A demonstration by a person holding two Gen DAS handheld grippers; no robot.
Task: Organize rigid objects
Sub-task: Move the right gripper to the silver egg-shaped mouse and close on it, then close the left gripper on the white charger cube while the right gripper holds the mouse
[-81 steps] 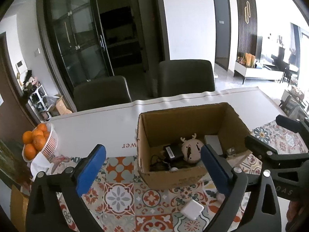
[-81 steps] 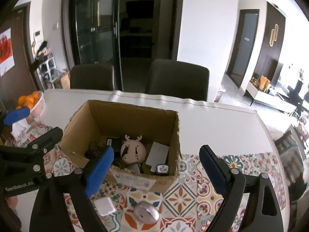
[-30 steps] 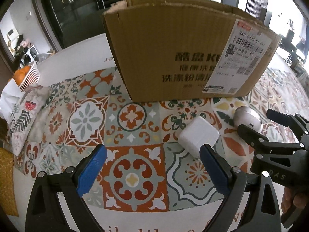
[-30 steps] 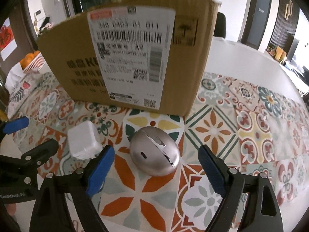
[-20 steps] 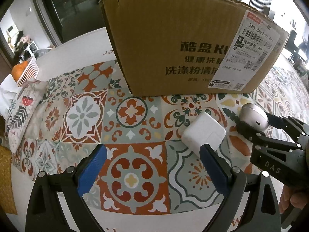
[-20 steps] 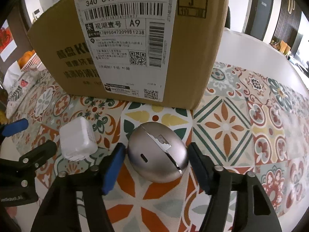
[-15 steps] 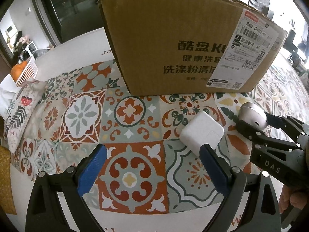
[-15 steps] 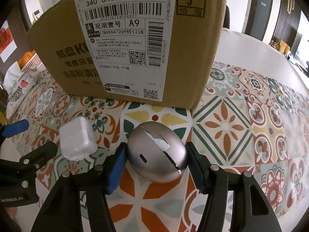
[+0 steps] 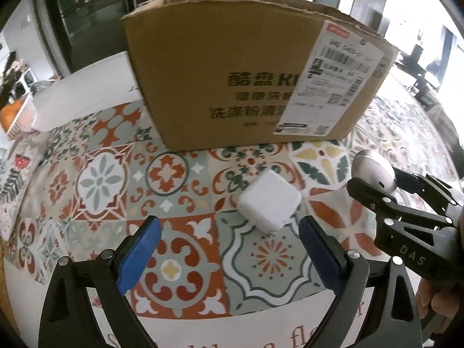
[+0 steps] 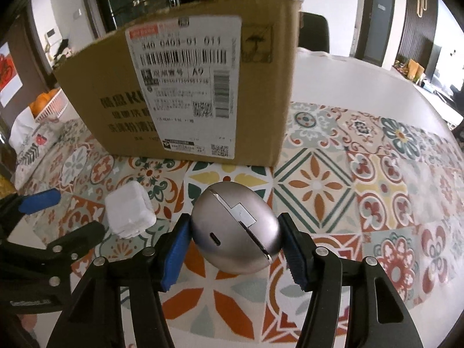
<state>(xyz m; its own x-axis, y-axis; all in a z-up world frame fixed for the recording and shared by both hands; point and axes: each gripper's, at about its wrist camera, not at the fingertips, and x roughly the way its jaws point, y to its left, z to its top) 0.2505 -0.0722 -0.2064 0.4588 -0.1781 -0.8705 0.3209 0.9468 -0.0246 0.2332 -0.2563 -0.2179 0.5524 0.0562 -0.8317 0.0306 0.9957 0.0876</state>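
My right gripper (image 10: 235, 243) is shut on a silver egg-shaped mouse (image 10: 236, 226), its blue pads pressing both sides; the mouse looks lifted slightly off the patterned mat. It also shows in the left wrist view (image 9: 372, 171). A white cube charger (image 9: 268, 205) lies on the mat, also in the right wrist view (image 10: 129, 213). My left gripper (image 9: 229, 249) is open and empty, the charger just ahead of its right finger. A cardboard box (image 9: 246, 78) stands behind both; its inside is hidden.
A tiled-pattern mat (image 10: 362, 191) covers the white table (image 10: 348, 81). A basket of oranges (image 10: 47, 103) and a floral cloth (image 9: 14, 171) sit at the left. Dark chairs stand behind the table.
Both grippers came down from above the box to the mat in front of it. My right gripper closed on the mouse and has begun lifting it. The left gripper stayed open.
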